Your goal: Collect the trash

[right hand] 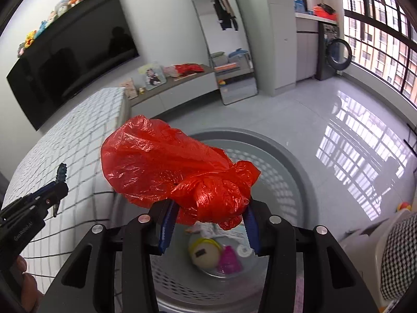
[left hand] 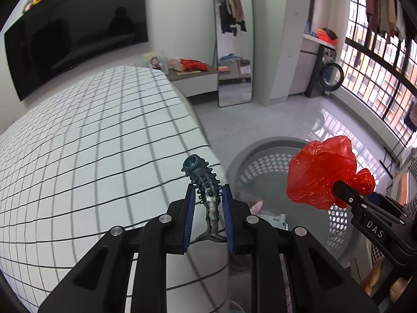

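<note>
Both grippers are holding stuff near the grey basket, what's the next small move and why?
Probably open the right gripper: its red plastic bag hangs over the grey basket, which already holds trash. The left gripper, shut on the studded dark piece, sits beside the rim.

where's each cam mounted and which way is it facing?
Left wrist: on the left tool, looking down-forward over the grid-cloth table; its fingers clamp a studded tube; right tool in view at the right.
Right wrist: on the right tool, looking down into the basket; it grips the red bag; left tool and a hand at the left.
Shared: basket, bag, table, TV, mirror.
</note>
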Available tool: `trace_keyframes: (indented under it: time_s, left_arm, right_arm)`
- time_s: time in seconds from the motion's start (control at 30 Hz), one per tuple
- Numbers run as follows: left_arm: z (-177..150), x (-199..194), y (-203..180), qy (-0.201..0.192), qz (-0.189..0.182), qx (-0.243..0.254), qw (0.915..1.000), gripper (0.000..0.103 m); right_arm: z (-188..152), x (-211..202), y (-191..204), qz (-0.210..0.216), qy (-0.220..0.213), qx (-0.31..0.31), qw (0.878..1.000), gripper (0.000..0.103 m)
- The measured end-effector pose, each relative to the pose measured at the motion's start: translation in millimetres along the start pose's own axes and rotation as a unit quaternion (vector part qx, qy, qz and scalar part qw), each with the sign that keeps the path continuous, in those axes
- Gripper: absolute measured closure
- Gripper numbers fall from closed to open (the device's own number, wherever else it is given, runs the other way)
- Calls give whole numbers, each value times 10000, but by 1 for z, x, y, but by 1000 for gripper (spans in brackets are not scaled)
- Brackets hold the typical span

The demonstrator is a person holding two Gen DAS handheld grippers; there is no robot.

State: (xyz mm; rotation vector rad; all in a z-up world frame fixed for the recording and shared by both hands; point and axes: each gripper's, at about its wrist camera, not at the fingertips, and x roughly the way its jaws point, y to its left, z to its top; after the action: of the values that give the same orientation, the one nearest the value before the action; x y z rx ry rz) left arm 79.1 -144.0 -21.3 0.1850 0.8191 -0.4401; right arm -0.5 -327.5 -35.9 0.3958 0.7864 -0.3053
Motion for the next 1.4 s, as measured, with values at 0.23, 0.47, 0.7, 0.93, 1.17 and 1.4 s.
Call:
trace_keyframes:
  time_s: [0.23, 0.47, 0.7, 0.93, 1.17, 1.4]
  left_arm:
    - [4, 23, -39, 252, -155, 325, 9990, 82]
    - [5, 39, -57, 445, -158, 471, 9978, 81]
    - [7, 46, -55, 538, -75, 388, 9978, 71]
    - [9, 38, -52, 327, 2, 369, 9988, 38]
    - [9, 34, -50, 299, 15, 334, 9990, 37]
    - [7, 27, -46, 185, 64, 261, 9995, 25]
  right_arm:
    - [-11, 1, -28, -121, 162, 134, 9997, 59]
    - [-8, 8, -36, -178, 221, 159, 9995, 58]
    - [-2, 10, -40, -133, 112, 134, 9998, 33]
    - [-1, 11, -38, -80, 117, 139, 9998, 33]
    - [-5, 9, -34, -19, 121, 120, 9999, 33]
    - [-8, 5, -32, 9, 114, 81, 9999, 33]
